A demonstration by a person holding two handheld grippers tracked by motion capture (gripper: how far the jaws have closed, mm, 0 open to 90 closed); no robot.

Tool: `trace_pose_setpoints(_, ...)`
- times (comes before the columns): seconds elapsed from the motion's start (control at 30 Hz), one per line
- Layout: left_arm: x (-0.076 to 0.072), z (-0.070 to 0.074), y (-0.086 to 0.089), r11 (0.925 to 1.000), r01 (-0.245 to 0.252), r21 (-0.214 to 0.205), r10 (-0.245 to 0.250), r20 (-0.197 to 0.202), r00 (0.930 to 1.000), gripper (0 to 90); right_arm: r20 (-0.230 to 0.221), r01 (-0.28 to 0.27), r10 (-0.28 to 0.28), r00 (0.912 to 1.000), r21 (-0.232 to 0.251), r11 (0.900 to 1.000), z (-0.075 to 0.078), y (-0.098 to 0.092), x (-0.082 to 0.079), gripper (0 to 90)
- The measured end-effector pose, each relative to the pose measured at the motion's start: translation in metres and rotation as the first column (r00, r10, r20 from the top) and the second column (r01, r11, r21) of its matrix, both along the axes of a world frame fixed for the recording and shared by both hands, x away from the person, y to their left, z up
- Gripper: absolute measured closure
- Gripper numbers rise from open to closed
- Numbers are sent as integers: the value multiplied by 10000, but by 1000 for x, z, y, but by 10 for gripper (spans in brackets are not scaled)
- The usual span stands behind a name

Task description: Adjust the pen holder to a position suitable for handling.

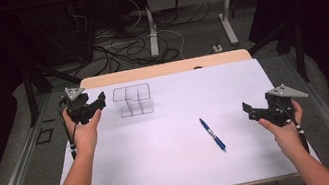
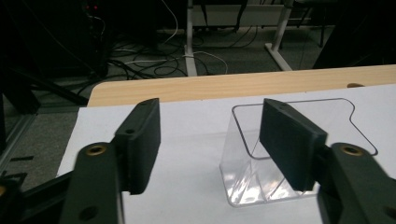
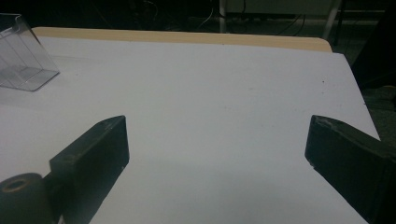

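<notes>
Evidently poised: left gripper (image 1: 98, 105) spread beside clear plastic compartment box (image 1: 132, 100); right gripper (image 1: 251, 111) wide apart, blue ballpoint pen (image 1: 212, 134) lying free between, presumably for pickup.

Left black two-jaw handheld gripper (image 1: 96, 104): flat rectangular matte pads (image 2: 140, 140), brass-ringed screw holes, grey three-cornered top plate, black trailing cable. Right black two-jaw handheld gripper (image 1: 252, 111): same build, worn pad edges (image 3: 348, 161). Forearms bare, no sleeves.
</notes>
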State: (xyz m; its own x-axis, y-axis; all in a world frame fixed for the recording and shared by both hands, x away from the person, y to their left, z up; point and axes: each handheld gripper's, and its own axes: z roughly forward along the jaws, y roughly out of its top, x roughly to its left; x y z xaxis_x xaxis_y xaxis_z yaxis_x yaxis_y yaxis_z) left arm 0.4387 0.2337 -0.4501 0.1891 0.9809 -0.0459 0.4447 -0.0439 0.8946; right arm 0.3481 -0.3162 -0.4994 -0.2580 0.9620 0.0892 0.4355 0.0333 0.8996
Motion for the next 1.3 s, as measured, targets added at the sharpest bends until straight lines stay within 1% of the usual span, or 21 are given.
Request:
trace_pose_setpoints(0.1, 6, 1, -2, 10000, -63, -29, 63, -48, 10000, 450, 15, -15, 15, 10000, 63, 10000, 0, -1, 0, 59)
trace_pose_setpoints(0.13, 7, 1, -2, 10000, -80, -4, 80, -67, 9999, 486, 6, -1, 1, 10000, 65, 10000, 0, -1, 0, 60)
trace_pose_setpoints(0.17, 9, 1, -3, 9999, -106, 34, 106, -85, 9999, 486, -27, 29, -29, 10000, 102, 9999, 0, -1, 0, 60)
trace_pose_setpoints(0.23, 12, 1, -4, 9999, -102, -1, 102, -102, 9999, 517, -122, 66, -66, 9999, -11, 10000, 0, -1, 0, 64)
trace_pose_setpoints(0.3, 15, 0, -6, 9998, -136, 117, 137, -80, 9999, 551, -100, 40, -40, 9999, 9, 10000, -1, -1, 0, 64)
trace_pose_setpoints(0.4, 20, -3, -10, 9998, -52, 175, 55, -179, 9998, 570, -112, 16, -15, 9999, 48, 10000, -1, -1, 1, 64)
trace_pose_setpoints(0.47, 23, -6, -13, 9996, -45, 289, 52, -229, 9997, 617, -93, 16, -14, 10000, 150, 9999, -2, 0, 1, 65)
trace_pose_setpoints(0.5, 25, -7, -14, 9993, -64, 363, 74, -280, 9996, 617, -93, 16, -14, 10000, 150, 9999, -2, 0, 1, 65)
trace_pose_setpoints(0.53, 26, -9, -15, 9991, -66, 408, 80, -344, 9994, 642, -80, -25, 25, 10000, 46, 10000, -2, -1, 1, 65)
trace_pose_setpoints(0.57, 28, -11, -17, 9989, -52, 457, 70, -386, 9992, 656, -108, 0, 2, 9999, 124, 9999, -3, -1, 1, 65)
trace_pose_setpoints(0.6, 30, -12, -18, 9988, -96, 490, 117, -428, 9990, 672, -116, -21, 21, 9999, 51, 10000, -2, -1, 1, 65)
trace_pose_setpoints(0.63, 31, -14, -19, 9987, -85, 493, 111, -517, 9986, 672, -116, -21, 21, 9999, 51, 10000, -2, -1, 1, 65)
trace_pose_setpoints(0.67, 32, -16, -20, 9988, -86, 485, 117, -628, 9980, 691, -160, 2, -2, 9999, 16, 10000, -2, -2, 1, 66)
trace_pose_setpoints(0.7, 34, -17, -21, 9988, -114, 484, 146, -666, 9977, 704, -53, -48, 48, 10000, 5, 10000, -3, -2, 2, 66)
trace_pose_setpoints(0.77, 36, -20, -23, 9983, -154, 558, 199, -815, 9965, 741, -45, 29, -29, 10000, 72, 10000, -4, -2, 2, 66)
trace_pose_setpoints(0.83, 38, -23, -23, 9976, -206, 654, 269, -966, 9950, 754, -45, 46, -46, 10000, 104, 9999, -4, -2, 2, 67)
trace_pose_setpoints(0.87, 38, -24, -24, 9977, -236, 642, 301, -1031, 9942, 780, -134, -5, 7, 9999, 109, 9999, -4, -2, 2, 67)
trace_pose_setpoints(1.03, 42, -28, -24, 9979, -327, 560, 399, -1319, 9905, 825, -142, -9, 11, 9999, 112, 9999, -4, -2, 2, 68)
trace_pose_setpoints(1.13, 44, -31, -25, 9983, -310, 494, 378, -1428, 9890, 837, -246, 0, 0, 9997, 21, 10000, -4, -2, 1, 68)
trace_pose_setpoints(1.3, 46, -35, -29, 9980, -435, 465, 507, -1669, 9847, 850, -269, 5, -2, 9996, 111, 9999, -5, -1, 2, 68)
